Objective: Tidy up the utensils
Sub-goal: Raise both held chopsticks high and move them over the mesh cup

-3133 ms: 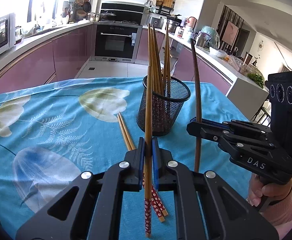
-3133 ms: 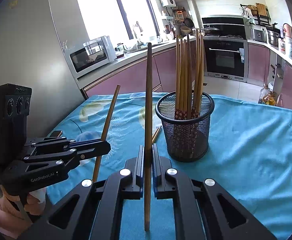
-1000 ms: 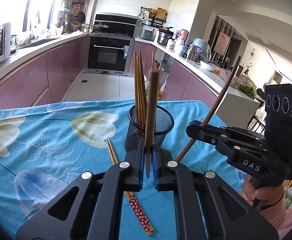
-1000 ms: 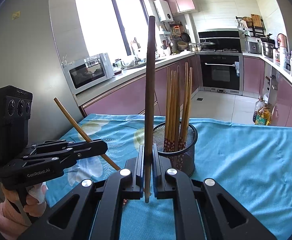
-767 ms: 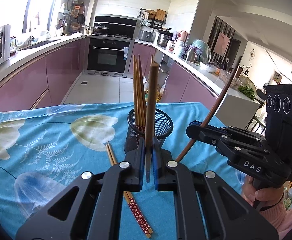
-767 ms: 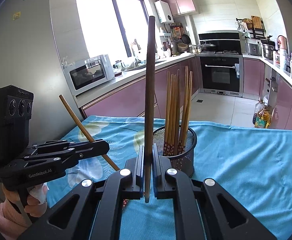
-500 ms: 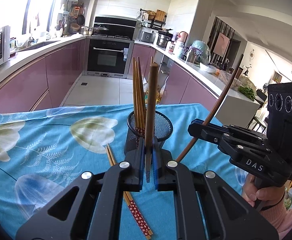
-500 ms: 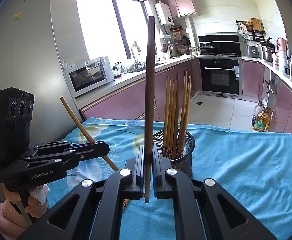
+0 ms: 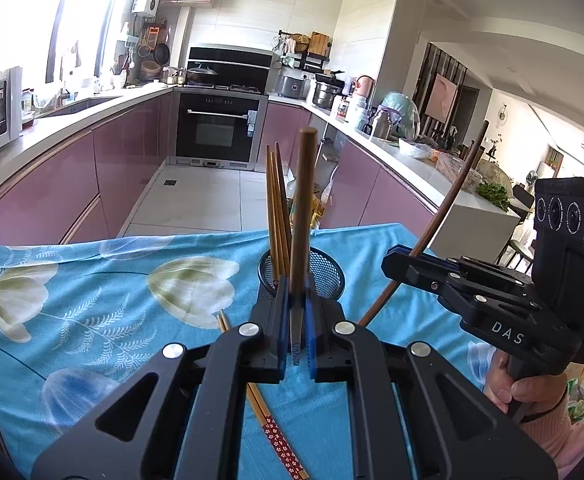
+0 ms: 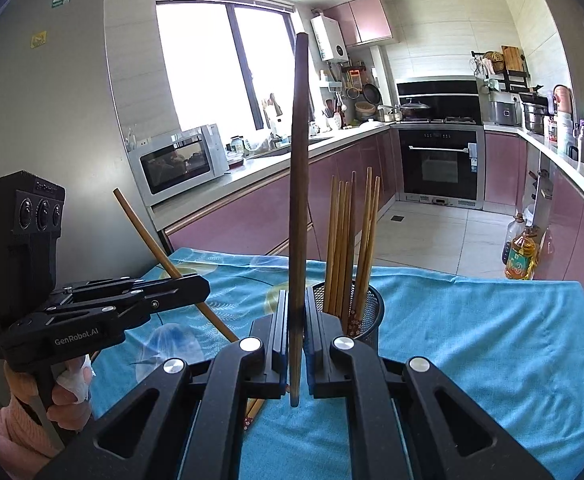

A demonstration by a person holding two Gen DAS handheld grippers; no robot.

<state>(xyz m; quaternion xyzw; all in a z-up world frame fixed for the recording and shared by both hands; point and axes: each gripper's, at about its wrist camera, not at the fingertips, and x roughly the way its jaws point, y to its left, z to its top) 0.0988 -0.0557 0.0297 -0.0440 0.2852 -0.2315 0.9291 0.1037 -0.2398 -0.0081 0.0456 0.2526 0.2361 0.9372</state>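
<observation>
A black mesh holder (image 9: 323, 270) (image 10: 371, 312) stands on the blue floral tablecloth (image 9: 92, 300) with several wooden chopsticks upright in it. My left gripper (image 9: 295, 320) is shut on a brown chopstick (image 9: 303, 200), held upright above the cloth, close in front of the holder. My right gripper (image 10: 295, 320) is shut on a dark chopstick (image 10: 299, 160), also upright, just left of the holder. Each gripper shows in the other's view, the right (image 9: 395, 262) and the left (image 10: 200, 286). Two chopsticks with red patterned ends (image 9: 276, 436) lie on the cloth below my left gripper.
The table's far edge (image 9: 212, 236) drops to a tiled kitchen floor. Pink cabinets, an oven (image 9: 216, 128) and a microwave (image 10: 180, 164) ring the room. An oil bottle (image 10: 519, 256) stands on the floor past the table's right corner.
Both grippers have risen with their chopsticks and the holder looks smaller and farther below. Over the last second they drifted only slightly higher. Both stay shut.
</observation>
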